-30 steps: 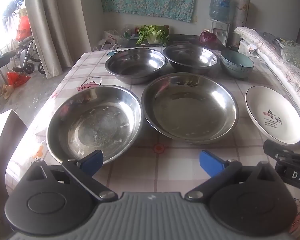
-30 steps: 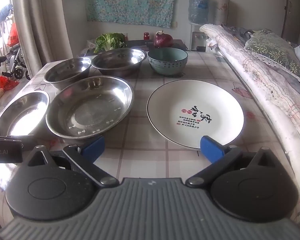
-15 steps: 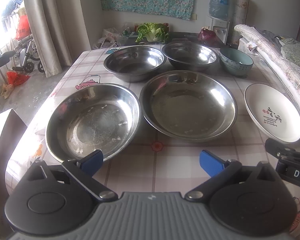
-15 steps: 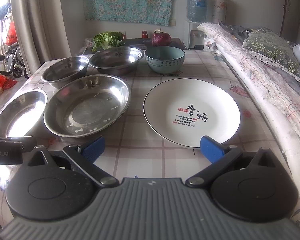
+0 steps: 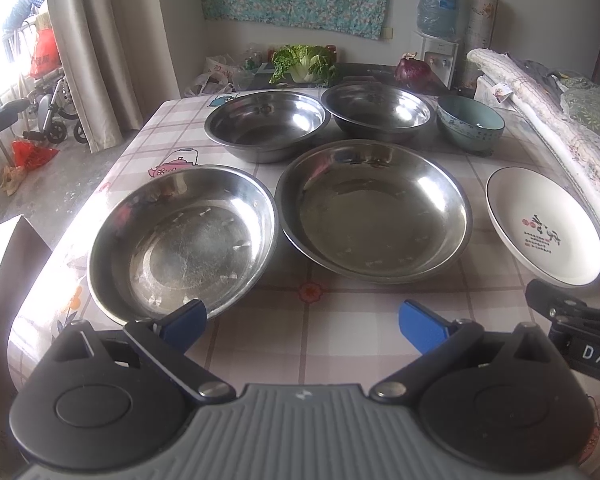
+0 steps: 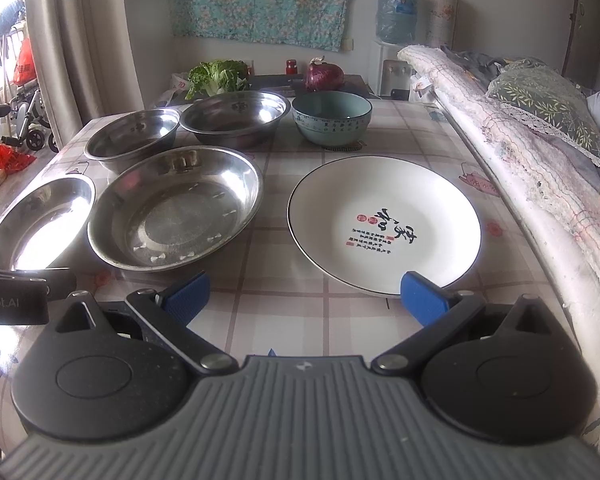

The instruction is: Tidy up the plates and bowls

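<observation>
Your left gripper [image 5: 302, 320] and right gripper [image 6: 304, 294] both hang over the table's [image 6: 300, 312] near edge, jaws spread wide and empty. The white plate [image 6: 384, 224] lies just ahead of your right gripper, by the right edge. Two wide steel plates [image 5: 374, 208] [image 5: 182, 240] sit side by side, nearly touching. Behind them two steel bowls [image 5: 266, 124] [image 5: 378, 108] and a teal bowl [image 6: 332, 122] line the far edge.

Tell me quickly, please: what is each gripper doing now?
Left gripper: open, holding nothing.
Right gripper: open, holding nothing; the white plate lies just ahead.
</observation>
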